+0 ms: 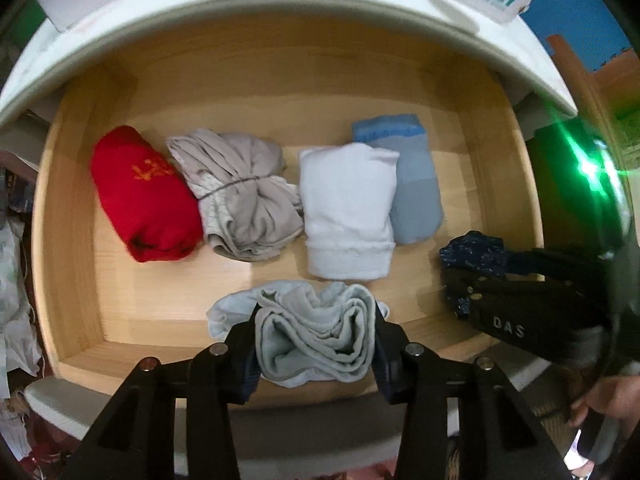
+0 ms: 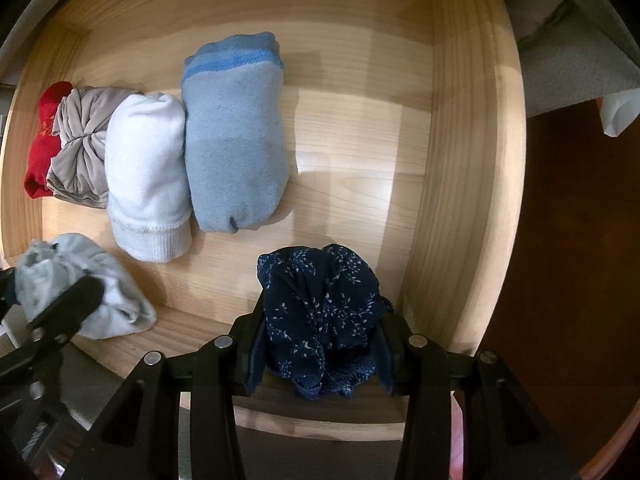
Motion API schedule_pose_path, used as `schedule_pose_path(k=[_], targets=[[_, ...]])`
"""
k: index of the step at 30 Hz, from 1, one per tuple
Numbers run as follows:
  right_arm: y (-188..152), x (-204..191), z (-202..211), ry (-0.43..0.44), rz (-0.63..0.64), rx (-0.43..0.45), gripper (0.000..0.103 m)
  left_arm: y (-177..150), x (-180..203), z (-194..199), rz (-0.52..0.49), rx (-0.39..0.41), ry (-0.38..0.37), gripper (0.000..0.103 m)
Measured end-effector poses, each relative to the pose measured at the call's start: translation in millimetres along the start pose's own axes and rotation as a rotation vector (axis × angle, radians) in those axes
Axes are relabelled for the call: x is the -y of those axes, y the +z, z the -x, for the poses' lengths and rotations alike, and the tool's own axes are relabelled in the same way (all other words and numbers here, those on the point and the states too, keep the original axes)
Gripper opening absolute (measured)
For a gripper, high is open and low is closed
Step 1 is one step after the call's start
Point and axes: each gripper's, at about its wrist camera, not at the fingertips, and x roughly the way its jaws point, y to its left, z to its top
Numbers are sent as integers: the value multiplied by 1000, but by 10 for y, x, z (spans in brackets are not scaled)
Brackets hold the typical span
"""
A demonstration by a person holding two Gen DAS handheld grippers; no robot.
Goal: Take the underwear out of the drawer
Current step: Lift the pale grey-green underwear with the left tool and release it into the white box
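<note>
Currently, left wrist view: my left gripper [image 1: 316, 340] is clamped on a pale grey-blue bundle [image 1: 316, 332] of underwear at the near side of the wooden drawer [image 1: 280, 68]. Behind it lie a red roll [image 1: 140, 196], a beige bundle [image 1: 244, 192], a white roll [image 1: 348, 208] and a light blue roll [image 1: 416, 188] in a row.

Right wrist view: my right gripper [image 2: 320, 344] is pinched shut on a navy floral piece [image 2: 320, 312] near the drawer's front right corner. Both bundles are within the drawer walls.
</note>
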Motion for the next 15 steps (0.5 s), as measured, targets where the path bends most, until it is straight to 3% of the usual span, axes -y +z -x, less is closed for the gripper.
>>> schedule_pose_path(k=[15], targets=[[7, -73, -46, -12, 0, -2, 41, -179, -261, 779, -6, 134, -24, 45]])
